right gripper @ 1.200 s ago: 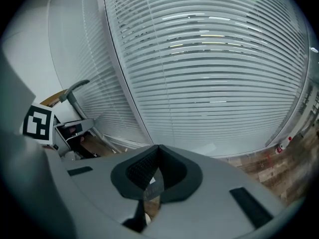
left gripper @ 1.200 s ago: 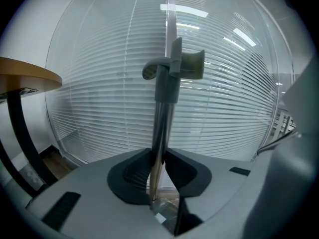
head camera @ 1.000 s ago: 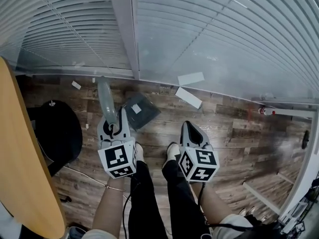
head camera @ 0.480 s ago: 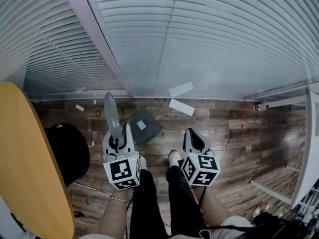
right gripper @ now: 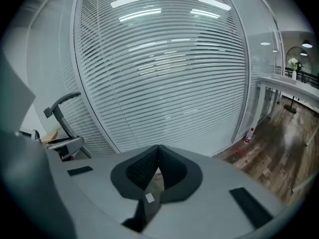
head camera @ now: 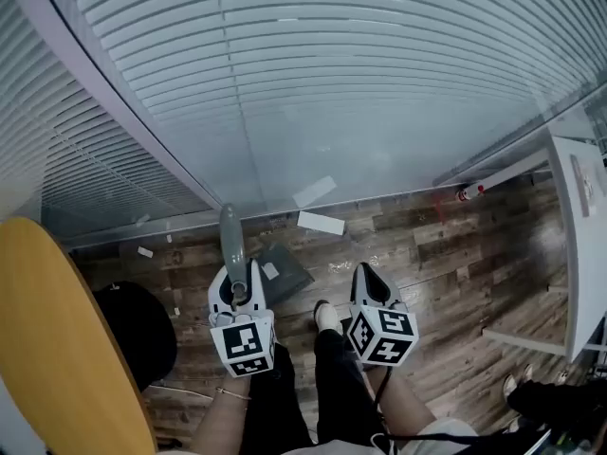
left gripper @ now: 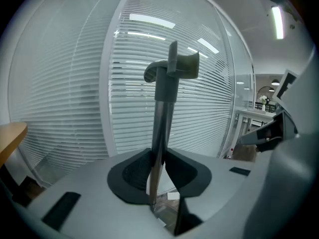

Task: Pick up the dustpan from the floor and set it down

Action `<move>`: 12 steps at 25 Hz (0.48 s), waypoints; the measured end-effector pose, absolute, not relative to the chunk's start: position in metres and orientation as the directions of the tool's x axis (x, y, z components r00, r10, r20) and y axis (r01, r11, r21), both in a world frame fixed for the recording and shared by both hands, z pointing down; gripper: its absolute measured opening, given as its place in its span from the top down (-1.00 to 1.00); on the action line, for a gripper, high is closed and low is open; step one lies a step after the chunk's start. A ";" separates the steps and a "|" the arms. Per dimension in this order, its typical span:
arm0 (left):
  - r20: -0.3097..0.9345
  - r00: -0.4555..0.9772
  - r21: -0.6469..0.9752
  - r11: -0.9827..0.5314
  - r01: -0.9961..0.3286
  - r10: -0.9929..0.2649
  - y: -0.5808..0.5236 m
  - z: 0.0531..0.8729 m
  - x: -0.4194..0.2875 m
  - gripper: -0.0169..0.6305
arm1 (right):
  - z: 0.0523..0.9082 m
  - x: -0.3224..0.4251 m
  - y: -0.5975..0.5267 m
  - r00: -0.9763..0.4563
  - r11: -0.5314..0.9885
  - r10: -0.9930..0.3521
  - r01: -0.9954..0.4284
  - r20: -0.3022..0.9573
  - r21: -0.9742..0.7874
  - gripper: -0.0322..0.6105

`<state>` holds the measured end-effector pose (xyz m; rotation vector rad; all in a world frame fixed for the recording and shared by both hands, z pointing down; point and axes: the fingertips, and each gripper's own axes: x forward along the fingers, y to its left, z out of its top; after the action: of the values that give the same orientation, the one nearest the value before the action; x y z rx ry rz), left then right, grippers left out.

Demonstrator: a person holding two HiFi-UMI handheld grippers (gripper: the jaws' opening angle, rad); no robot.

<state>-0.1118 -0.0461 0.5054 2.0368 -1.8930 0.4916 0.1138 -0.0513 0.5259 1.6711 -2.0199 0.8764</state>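
The dustpan has a dark grey pan (head camera: 283, 265) with a white scrap in it and a long grey handle (head camera: 232, 235). My left gripper (head camera: 238, 290) is shut on that handle, and the pan hangs below it over the wooden floor. In the left gripper view the handle (left gripper: 162, 113) rises straight up from between the black pads (left gripper: 130, 176) to a hooked grip end (left gripper: 175, 66). My right gripper (head camera: 368, 286) is beside it on the right, its jaws closed with nothing between them. The right gripper view shows its pads (right gripper: 172, 171) meeting tip to tip, and the dustpan handle (right gripper: 61, 107) at far left.
A glass wall with white blinds (head camera: 313, 93) is straight ahead. White paper strips (head camera: 321, 223) lie on the floor near it. A yellow tabletop (head camera: 57, 349) and a black seat (head camera: 142, 335) are on the left. A white table (head camera: 580, 207) and a red-capped post (head camera: 465, 193) stand on the right.
Both grippers have risen together, the left one carrying the dustpan up off the floor. The head view has swung up, so more of the blinds show.
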 end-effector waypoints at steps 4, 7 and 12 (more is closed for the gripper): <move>0.447 0.135 0.005 -0.148 -0.989 -0.884 -0.055 0.516 -0.078 0.65 | 0.536 0.140 -0.045 -0.177 0.038 -0.753 -0.973 0.634 -0.227 0.80; 0.444 0.172 0.000 -0.192 -0.981 -0.879 -0.061 0.508 -0.056 0.65 | 0.531 0.154 -0.044 -0.160 0.010 -0.755 -0.973 0.636 -0.232 0.80; 0.450 0.220 -0.003 -0.248 -0.969 -0.865 -0.071 0.508 -0.018 0.65 | 0.532 0.177 -0.053 -0.143 -0.013 -0.758 -0.972 0.637 -0.235 0.80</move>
<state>-0.0183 -0.0714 0.5080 2.2185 -1.7239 0.5310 0.1768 -0.0533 0.5321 1.8047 -1.9455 0.9255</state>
